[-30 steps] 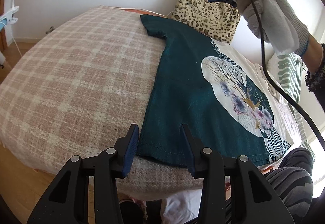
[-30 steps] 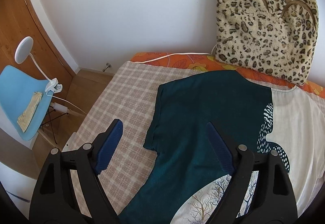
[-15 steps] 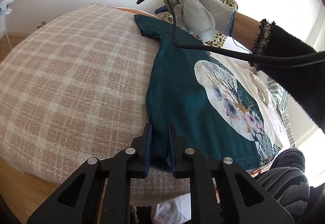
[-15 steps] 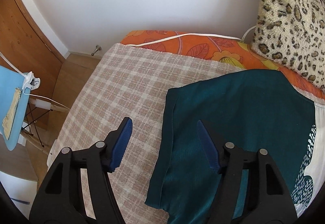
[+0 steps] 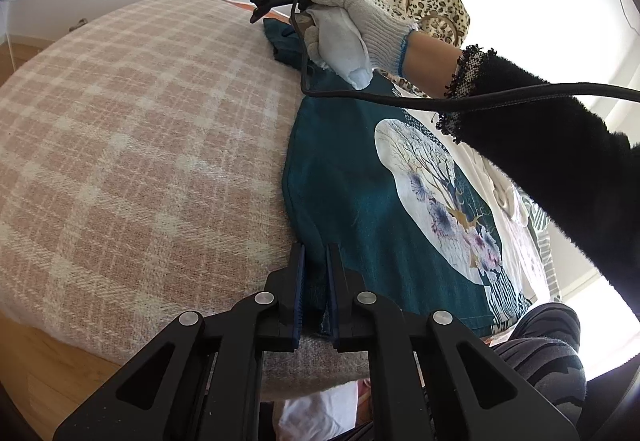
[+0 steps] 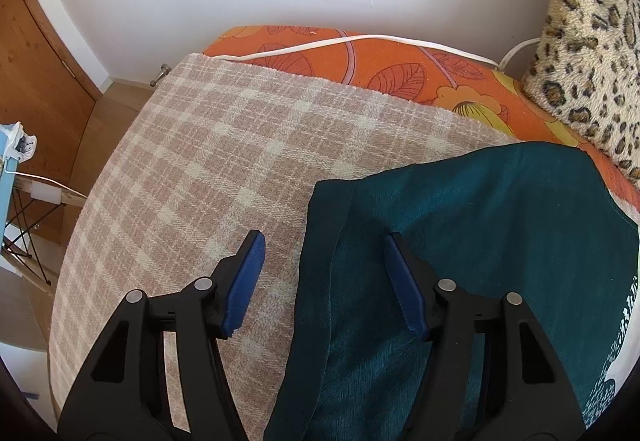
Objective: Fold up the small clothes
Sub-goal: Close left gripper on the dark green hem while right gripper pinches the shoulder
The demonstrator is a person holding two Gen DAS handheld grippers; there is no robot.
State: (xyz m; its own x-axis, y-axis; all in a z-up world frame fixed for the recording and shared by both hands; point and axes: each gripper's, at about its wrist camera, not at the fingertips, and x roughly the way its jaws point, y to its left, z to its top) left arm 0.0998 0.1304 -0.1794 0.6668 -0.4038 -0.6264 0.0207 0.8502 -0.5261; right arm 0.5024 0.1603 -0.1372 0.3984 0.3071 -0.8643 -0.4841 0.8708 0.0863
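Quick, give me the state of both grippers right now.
Left gripper: shut on the teal shirt, at its bottom corner.
Right gripper: open and closing in, fingers straddling the shirt's sleeve edge, not pinching it yet.

Both views are lit by bright daylight; in the left wrist view the far right edge is blown out to white glare, against which the black fuzzy sleeve [image 5: 560, 161] is rendered nearly featureless; the pink-and-cream checked woven blanket [image 6: 224, 161] is bulged by strong fisheye distortion; dark vignetting is seen at the corners; only soft shadows are cast; focus is kept sharp throughout.
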